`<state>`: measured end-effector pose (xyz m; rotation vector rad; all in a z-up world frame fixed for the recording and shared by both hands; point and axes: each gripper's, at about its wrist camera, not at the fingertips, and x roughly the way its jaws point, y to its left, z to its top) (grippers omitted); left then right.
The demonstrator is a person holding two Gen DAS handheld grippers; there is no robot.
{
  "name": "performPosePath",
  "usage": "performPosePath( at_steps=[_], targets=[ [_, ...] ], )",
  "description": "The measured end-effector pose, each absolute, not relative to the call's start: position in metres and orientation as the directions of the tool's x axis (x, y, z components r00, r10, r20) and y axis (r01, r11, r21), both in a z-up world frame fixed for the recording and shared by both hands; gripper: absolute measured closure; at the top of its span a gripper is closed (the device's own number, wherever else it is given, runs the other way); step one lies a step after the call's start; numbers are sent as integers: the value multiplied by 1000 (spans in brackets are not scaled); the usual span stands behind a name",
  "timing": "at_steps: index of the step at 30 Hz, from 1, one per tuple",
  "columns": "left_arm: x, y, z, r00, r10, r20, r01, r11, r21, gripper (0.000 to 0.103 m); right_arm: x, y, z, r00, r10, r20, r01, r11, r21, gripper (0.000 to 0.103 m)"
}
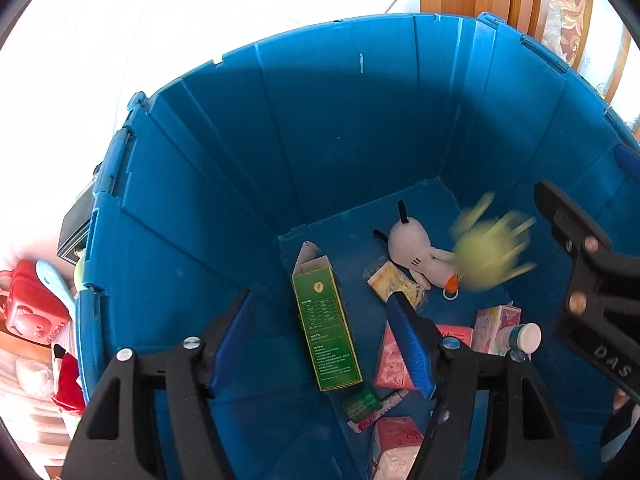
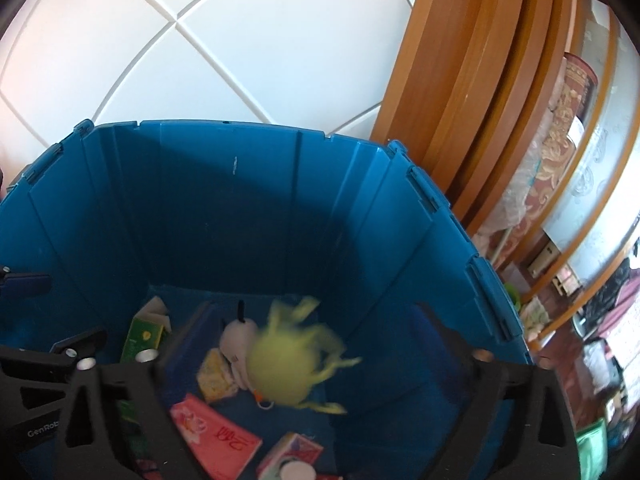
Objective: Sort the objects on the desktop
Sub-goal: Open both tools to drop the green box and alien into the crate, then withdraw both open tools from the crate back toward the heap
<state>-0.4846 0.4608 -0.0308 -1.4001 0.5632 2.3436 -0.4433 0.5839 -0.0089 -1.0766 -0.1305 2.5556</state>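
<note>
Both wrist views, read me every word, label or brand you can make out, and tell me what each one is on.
"DAS": white letters on the black arm of the right tool, cut off.
"GenRob": on a black tool body, cut off at the edge.
Green carton: white print, too small to read.
Pink packet: red characters, too blurred to read.
Pink-and-white box: no readable text.

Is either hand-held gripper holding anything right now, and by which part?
Nothing. Both are open and empty; the blurred yellow-green ball is loose in the blue bin.
</note>
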Motion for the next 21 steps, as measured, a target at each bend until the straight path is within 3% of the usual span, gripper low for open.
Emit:
performPosePath(
  at_steps=[21],
  targets=[
    [-479, 458, -21, -462, 132, -877, -486, -865, 126, 36, -448, 582, -16, -605, 365, -708, -269, -930, -249, 0]
  ],
)
